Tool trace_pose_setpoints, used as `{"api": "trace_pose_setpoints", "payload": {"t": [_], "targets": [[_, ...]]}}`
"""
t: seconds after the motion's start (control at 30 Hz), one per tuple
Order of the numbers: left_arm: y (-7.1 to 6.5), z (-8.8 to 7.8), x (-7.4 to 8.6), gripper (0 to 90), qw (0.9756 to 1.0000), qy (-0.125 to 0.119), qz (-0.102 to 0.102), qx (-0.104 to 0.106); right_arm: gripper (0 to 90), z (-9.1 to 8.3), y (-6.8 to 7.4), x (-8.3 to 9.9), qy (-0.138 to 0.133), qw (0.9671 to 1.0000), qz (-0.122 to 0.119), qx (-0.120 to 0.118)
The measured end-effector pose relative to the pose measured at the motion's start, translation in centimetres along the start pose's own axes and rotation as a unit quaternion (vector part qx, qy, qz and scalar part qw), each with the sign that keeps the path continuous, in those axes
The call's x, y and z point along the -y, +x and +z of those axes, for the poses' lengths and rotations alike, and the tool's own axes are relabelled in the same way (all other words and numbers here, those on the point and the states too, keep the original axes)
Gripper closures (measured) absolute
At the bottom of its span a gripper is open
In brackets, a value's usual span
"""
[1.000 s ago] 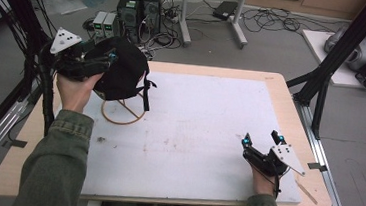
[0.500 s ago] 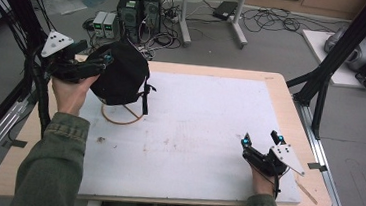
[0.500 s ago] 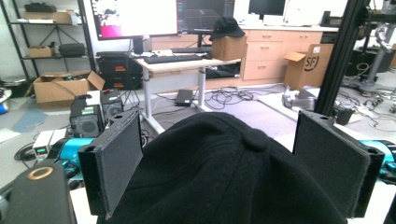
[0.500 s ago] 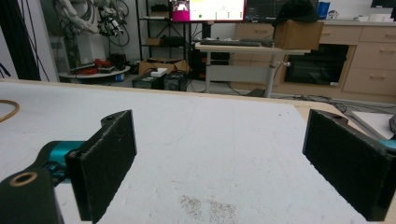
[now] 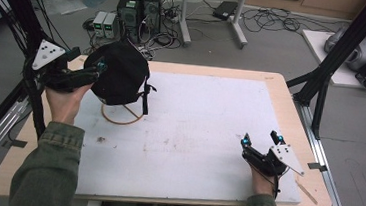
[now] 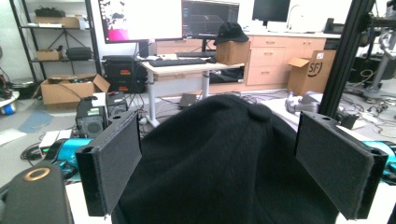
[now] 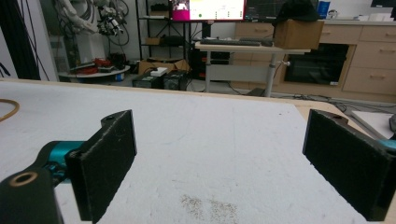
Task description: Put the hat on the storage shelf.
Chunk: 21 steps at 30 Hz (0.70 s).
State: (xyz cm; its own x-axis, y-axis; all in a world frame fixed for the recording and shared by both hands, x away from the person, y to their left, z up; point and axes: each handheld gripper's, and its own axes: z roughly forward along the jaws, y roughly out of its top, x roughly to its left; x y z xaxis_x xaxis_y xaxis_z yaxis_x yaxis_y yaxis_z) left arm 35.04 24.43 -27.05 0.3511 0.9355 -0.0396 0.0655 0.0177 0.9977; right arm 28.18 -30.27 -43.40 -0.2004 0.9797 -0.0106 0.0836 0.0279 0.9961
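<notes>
White tabletop (image 5: pixel 204 120) lies bare between the spread-fingered right gripper (image 5: pixel 263 138) and left gripper (image 5: pixel 98 70), loosed beside the cap (image 5: pixel 120 75).

The round fabric cap (image 5: pixel 119 75) is plain black, with a black strap. Under it stands a thin wire ring stand (image 5: pixel 119 119) in orange-brown. The flat foam mat (image 5: pixel 203 130) is white with small brown stains, and the wooden table (image 5: pixel 278 83) is pale beige.
</notes>
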Motion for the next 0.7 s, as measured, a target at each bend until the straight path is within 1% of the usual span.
{"api": "trace_pose_setpoints", "payload": {"t": [0.03, 0.07, 0.1, 0.13, 0.27, 0.33, 0.4, 0.47, 0.57, 0.63, 0.7], "targets": [[0.0, -0.3, 0.2, 15.1, 1.0000, -0.002, -0.003, 0.004, 8.9, 0.0, 0.0, 0.0, 0.000, 1.0000, 0.000, 0.000], [-0.1, -1.0, 0.8, 15.2, 1.0000, -0.005, 0.000, 0.002, 8.9, 0.0, 0.0, 0.0, 0.002, 1.0000, 0.004, 0.003], [-0.1, -1.0, 0.8, 15.2, 1.0000, -0.005, 0.000, 0.002, 8.9, 0.0, 0.0, 0.0, 0.002, 1.0000, 0.004, 0.003], [0.0, -1.3, 1.0, 15.2, 1.0000, -0.009, -0.003, 0.000, 8.9, 0.0, -0.1, 0.0, 0.001, 1.0000, 0.006, 0.003], [0.2, -2.5, 2.3, 15.2, 0.9998, -0.013, -0.009, -0.008, 8.9, 0.0, -0.2, 0.0, -0.001, 0.9999, 0.011, 0.005], [0.2, -3.0, 2.9, 15.5, 0.9995, -0.024, -0.006, -0.020, 8.9, 0.0, -0.1, 0.0, -0.001, 0.9999, 0.011, 0.005], [0.2, -3.6, 3.8, 15.5, 0.9988, -0.031, -0.003, -0.038, 8.9, 0.1, -0.1, 0.1, 0.001, 0.9999, 0.009, 0.005], [0.3, -3.8, 4.1, 15.4, 0.9987, -0.031, -0.003, -0.041, 8.9, 0.1, 0.0, 0.1, 0.002, 0.9999, 0.012, 0.004], [0.4, -4.3, 4.7, 15.4, 0.9981, -0.037, -0.006, -0.048, 8.9, 0.1, 0.0, 0.1, 0.003, 1.0000, 0.009, 0.003], [0.5, -4.5, 5.0, 15.4, 0.9981, -0.038, -0.007, -0.048, 8.9, 0.2, 0.0, 0.1, 0.003, 0.9999, 0.010, 0.002], [0.5, -4.7, 5.2, 15.4, 0.9978, -0.040, -0.007, -0.052, 8.9, 0.2, 0.0, 0.1, 0.003, 0.9999, 0.010, 0.002]]}}
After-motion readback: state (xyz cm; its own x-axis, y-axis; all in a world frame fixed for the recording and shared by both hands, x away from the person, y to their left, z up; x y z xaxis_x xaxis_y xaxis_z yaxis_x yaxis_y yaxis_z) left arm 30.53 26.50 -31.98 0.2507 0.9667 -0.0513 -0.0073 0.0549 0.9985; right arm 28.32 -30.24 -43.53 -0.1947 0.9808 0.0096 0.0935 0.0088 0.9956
